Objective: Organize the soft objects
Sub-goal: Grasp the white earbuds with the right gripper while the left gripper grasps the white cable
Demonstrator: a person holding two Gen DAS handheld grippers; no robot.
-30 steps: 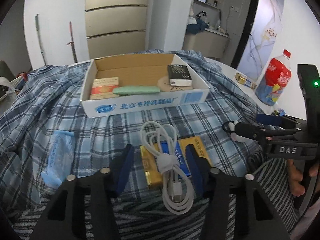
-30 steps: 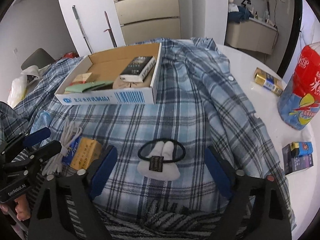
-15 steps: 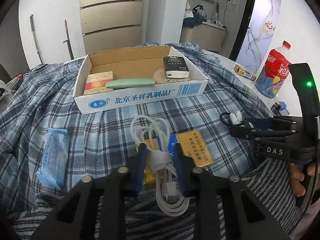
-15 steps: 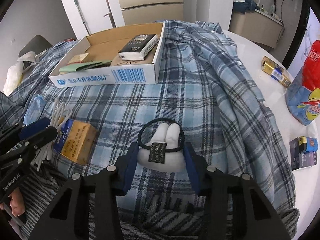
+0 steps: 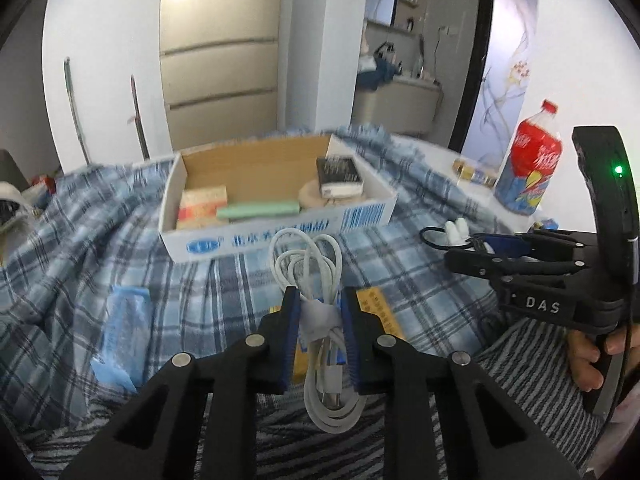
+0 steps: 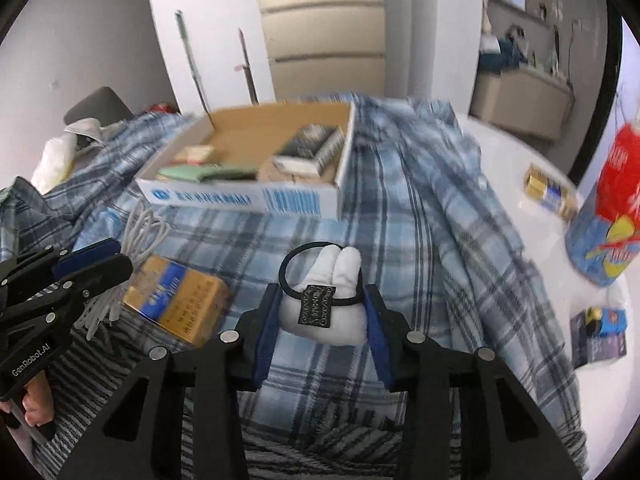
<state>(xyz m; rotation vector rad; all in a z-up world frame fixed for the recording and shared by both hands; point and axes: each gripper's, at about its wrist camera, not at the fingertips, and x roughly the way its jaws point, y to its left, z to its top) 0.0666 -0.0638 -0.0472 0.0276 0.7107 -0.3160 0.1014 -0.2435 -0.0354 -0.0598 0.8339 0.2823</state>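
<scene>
My left gripper [image 5: 318, 300] is shut on a coiled white USB cable [image 5: 306, 256] and holds it lifted above the plaid cloth. My right gripper [image 6: 322, 300] is shut on a white plush hair tie with a black band [image 6: 324, 300], also lifted; it shows in the left wrist view [image 5: 454, 232]. An open cardboard box [image 5: 280, 236] stands beyond on the cloth, holding a green pouch [image 5: 258, 210], a black pack [image 5: 340, 174] and an orange pack [image 5: 202, 202]. The left gripper and cable show at the left of the right wrist view [image 6: 92, 260].
A gold and blue carton [image 6: 176, 300] lies on the cloth under the left gripper. A blue tissue packet [image 5: 122, 332] lies at the left. A red soda bottle [image 5: 528, 172], a gold pack [image 6: 550, 192] and a small blue box [image 6: 598, 332] stand on the white table at the right.
Both grippers closed on their objects and lifted them off the cloth: the left on the cable, the right on the hair tie. The views rose and tilted up.
</scene>
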